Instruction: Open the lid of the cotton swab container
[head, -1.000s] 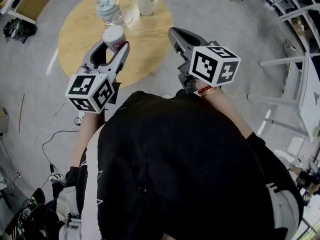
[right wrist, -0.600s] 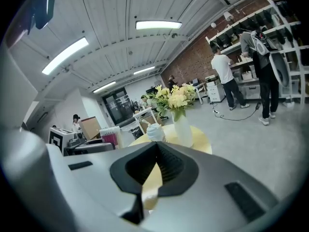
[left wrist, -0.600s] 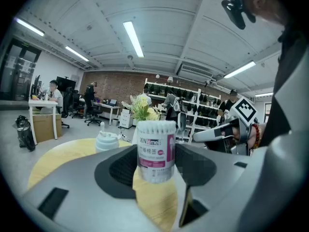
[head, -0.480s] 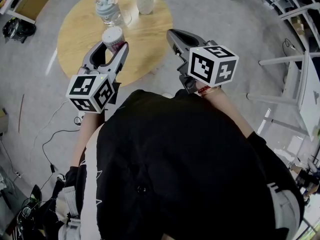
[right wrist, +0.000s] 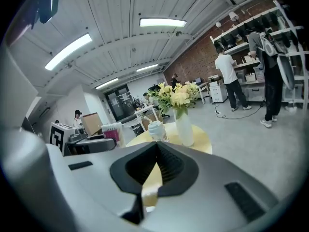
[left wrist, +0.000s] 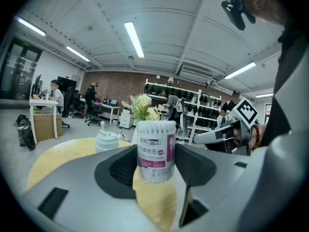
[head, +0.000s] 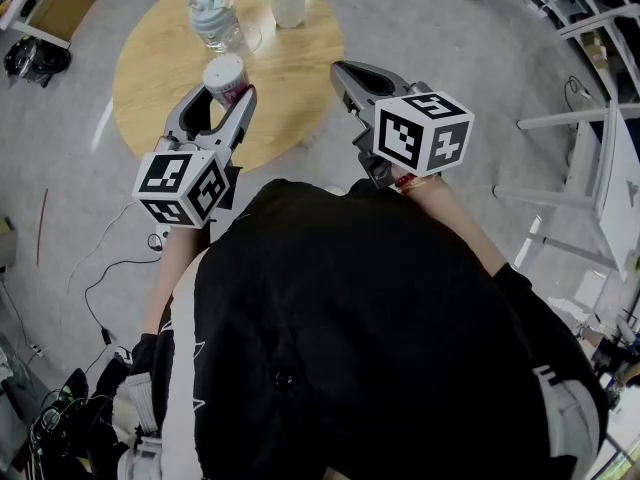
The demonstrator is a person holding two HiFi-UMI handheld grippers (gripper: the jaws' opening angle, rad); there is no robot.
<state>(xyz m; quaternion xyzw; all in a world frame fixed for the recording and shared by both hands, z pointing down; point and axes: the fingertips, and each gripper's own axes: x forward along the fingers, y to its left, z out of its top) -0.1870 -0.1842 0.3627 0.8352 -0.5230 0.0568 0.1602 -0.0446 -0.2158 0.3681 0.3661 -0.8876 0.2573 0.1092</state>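
Holding the cotton swab container (head: 226,76) firmly is the first condition of this step, and it is met. The left tool (head: 228,90) is clamped on the labelled body, 1 pad on each side, over the round wooden worktop (head: 160,63), toward 11 o'clock in the head view. Whether the base rests on the worktop or is lifted clear cannot be told. The lid (left wrist: 155,126) is judged to be on, with swab tips seen through it in the left gripper view. The right tool (head: 342,70) is pressed together with nothing between its jaws, and is held at 3 o'clock of the container, well apart from it.

For the step to be done well, the right tool should be brought across toward 9 o'clock. Its jaws should be spread before the lid is reached, so that the cap is pinched at its rim rather than knocked. The left tool's grip should be kept below the lid seam, so the cap is not pinned. The pull should be made straight along the container's axis, since a skewed pull may spill swabs. The vase (head: 289,6) at 1 o'clock and the capped bottle (head: 215,20) at 12 o'clock of the container should be given room.
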